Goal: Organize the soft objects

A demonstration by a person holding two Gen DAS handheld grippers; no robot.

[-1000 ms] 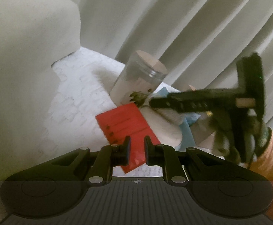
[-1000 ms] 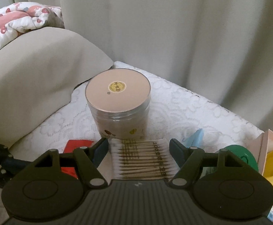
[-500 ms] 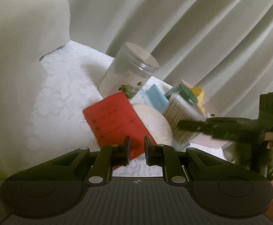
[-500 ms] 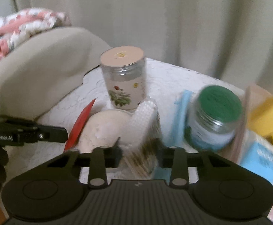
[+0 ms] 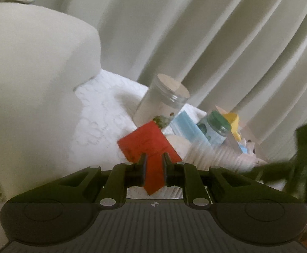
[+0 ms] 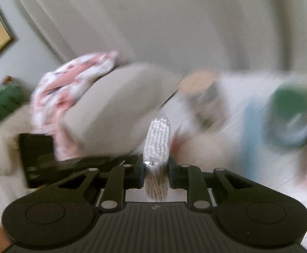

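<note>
Your right gripper [image 6: 156, 169] pinches the cotton swab pack [image 6: 157, 141], your left gripper [image 5: 154, 166] the red card [image 5: 151, 147]; swinging this fast, either thin item could slip free

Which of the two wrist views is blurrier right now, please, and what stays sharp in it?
Right wrist view: heavy motion smear across the background; only the right gripper and its cotton swab pack stay crisp. Left wrist view: mostly clear, slight smear at the right edge.

Both wrist views look low and close, sharing the clear jar [image 5: 161, 102].
</note>
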